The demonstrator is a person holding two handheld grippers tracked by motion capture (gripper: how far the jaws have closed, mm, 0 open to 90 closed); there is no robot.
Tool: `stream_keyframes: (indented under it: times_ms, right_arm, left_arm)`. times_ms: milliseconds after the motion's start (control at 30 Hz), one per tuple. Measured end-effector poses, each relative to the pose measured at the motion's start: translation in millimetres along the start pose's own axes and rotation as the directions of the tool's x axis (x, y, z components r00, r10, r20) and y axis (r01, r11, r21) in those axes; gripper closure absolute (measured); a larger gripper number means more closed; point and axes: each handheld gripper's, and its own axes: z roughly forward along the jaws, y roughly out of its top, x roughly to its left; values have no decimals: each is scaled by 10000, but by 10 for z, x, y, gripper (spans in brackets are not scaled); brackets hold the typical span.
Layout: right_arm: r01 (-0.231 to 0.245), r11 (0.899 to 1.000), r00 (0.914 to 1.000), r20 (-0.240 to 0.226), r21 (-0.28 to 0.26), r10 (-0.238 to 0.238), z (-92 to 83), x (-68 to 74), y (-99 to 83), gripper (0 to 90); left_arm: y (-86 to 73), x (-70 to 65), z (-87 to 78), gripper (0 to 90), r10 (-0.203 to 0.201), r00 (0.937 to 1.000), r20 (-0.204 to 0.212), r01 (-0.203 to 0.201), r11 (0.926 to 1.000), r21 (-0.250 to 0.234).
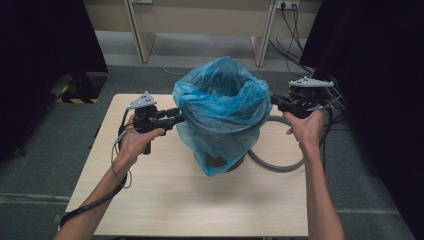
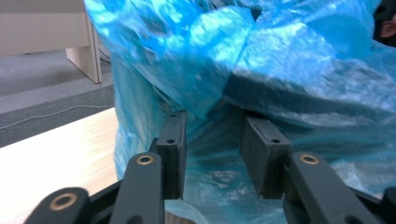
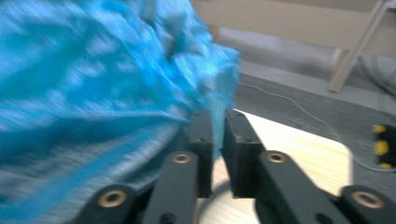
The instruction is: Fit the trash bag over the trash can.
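The person's two forearms came in nearest the camera in the high view, each hand carrying a claw toward the blue plastic bag (image 1: 220,112) in the middle of the bench (image 1: 165,200).

The left claw (image 1: 176,119) pointed at the bag's left side, level with the bag's middle. In the left gripper view its two black jaws stood apart with a clear gap between them; blue film lay in that gap and just beyond the tips, but the pads did not press on it, so this claw was open.

The right claw (image 1: 278,102) met the bag's right edge near the top. In the right gripper view its jaws stood nearly together, with a thin fold of the blue film running down between the pads; it was gripping the bag's edge.

The bag stood between the two claws, draped over a dark round container (image 1: 220,162) whose base showed below the plastic, on the side nearer the person. A grey hose (image 1: 272,165) curved on the bench below the right claw, beside the container.
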Motion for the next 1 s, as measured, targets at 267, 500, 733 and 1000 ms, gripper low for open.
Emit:
stream_keyframes:
  times_ms: [267,500,733,1000]
  right_arm:
    - [-572,9978,9974,418,-346,586,-41,-102,-49,589]
    - [-707,9962,9961,-557,-506,679,-295,253,61,412]
    - [-294,9976,9974,-635,623,334,-116,364,21,510]
    - [-423,9981,9991,48,446,421,346,10,261,456]
  left_arm:
    - [-6,1,-126,540,-75,9998,199,76,10000,-47]
    - [85,160,-339,441,-301,9990,-336,296,9994,-157]
    - [86,287,-394,397,-615,9952,-765,609,9981,-99]
    - [140,367,-400,398,-911,9914,-935,899,9958,-169]
